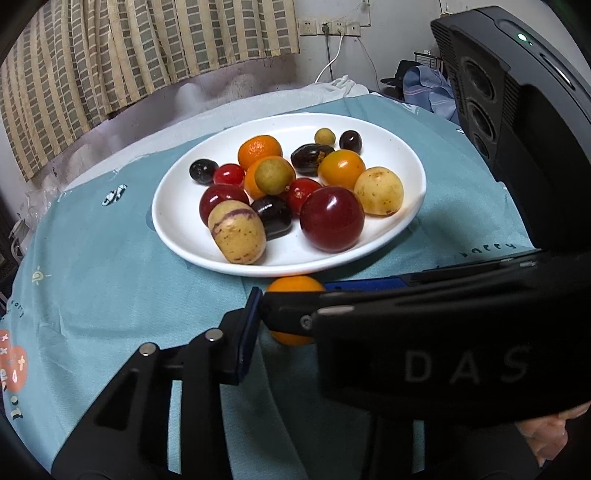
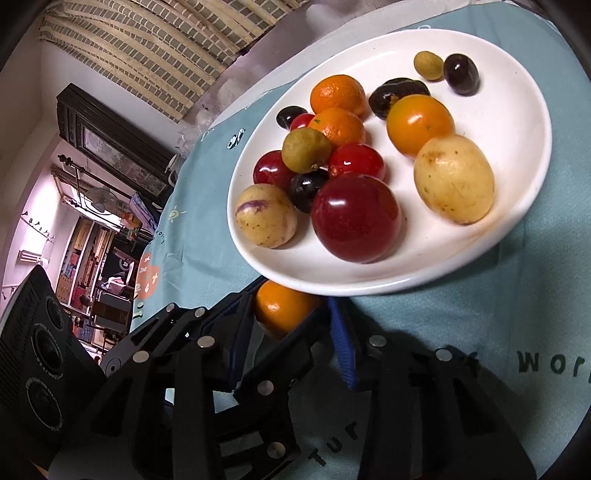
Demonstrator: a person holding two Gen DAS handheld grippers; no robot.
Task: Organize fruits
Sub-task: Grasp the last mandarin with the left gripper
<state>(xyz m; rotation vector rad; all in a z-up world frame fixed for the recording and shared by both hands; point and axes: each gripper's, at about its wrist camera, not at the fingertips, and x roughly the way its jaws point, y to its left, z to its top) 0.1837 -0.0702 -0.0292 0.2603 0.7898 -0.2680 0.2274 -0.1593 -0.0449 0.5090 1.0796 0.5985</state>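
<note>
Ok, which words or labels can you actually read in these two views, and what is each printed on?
"DAS": on the black body of the right hand-held gripper, cut off at the frame edge.
"wor" and "Tur": on the blue tablecloth, both cut off.
"worry": on the tablecloth's right edge in the left view, upside down.
Other tablecloth print and the wall sockets: unreadable.

The plate [image 1: 406, 221] is plain white. On it lie two orange mandarins [image 1: 259, 150], a deep red plum [image 1: 331, 223], glossy red tomatoes [image 1: 229, 174], near-black grapes [image 1: 202, 171], an olive-green fruit [image 1: 274, 175], a yellow speckled one [image 1: 378, 190] and a cream melon [image 1: 237, 232] with purple stripes. The cloth [image 1: 110, 266] is pale teal with small cartoon prints and dark lettering. The curtain [image 1: 110, 55] is beige, checked grey-green.
</note>
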